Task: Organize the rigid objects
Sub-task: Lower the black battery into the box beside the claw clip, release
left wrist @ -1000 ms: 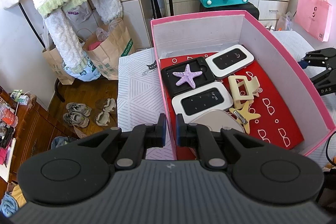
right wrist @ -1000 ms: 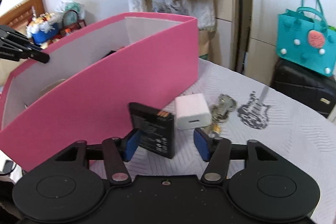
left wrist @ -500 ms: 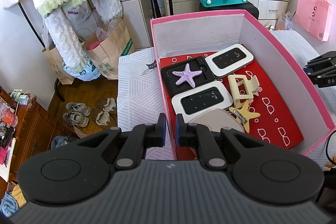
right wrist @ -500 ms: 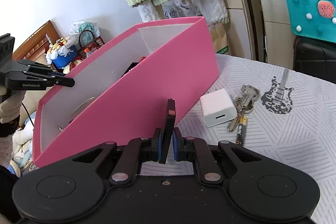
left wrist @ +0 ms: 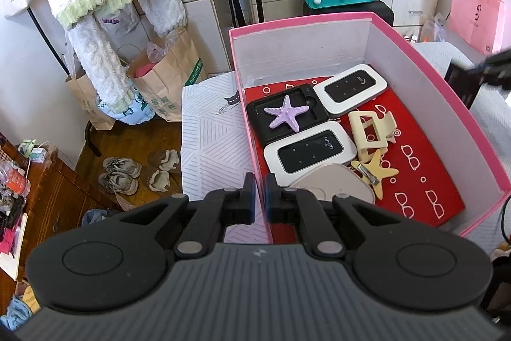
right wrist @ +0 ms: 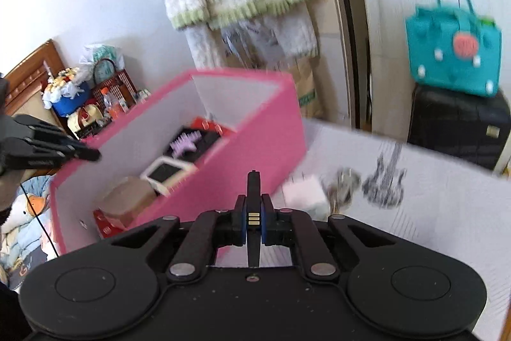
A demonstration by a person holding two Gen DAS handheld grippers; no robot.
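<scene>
Battery (right wrist: 253, 187) is the thing being tidied now, a thin black slab with small gold strips on its edge.

Biggest of all is the pink box (left wrist: 472, 130), so I will place everything from it. The box sits on a white striped cloth (left wrist: 207, 143). Inside it, on a red card, lie two white-and-black wifi gadgets (left wrist: 311, 151), a black tray with a purple starfish (left wrist: 287, 116) on it, a cream hair claw (left wrist: 370, 133) and a yellow star clip (left wrist: 378, 170). Outside the box, by its right wall, a white charger (right wrist: 303, 194), some keys (right wrist: 346, 181) and a guitar charm (right wrist: 386, 178) wait on the cloth, all blurry.

The left gripper (left wrist: 260, 197) pinches the near wall of the box, with one finger inside and one outside, and is shut tight on it. That should keep the box from sliding.

The right gripper (right wrist: 254, 218) has just been closing, and the battery is between its fingers. The blue pads (right wrist: 244, 218) squeeze its two flat sides. It stands on edge, poking out past the tips, up in the air just outside the box's right wall.

To do this well, I think the battery should go higher than the pink rim, then over to a bare bit of red card, low down, before letting go. Dropping it from high could knock the other things.
</scene>
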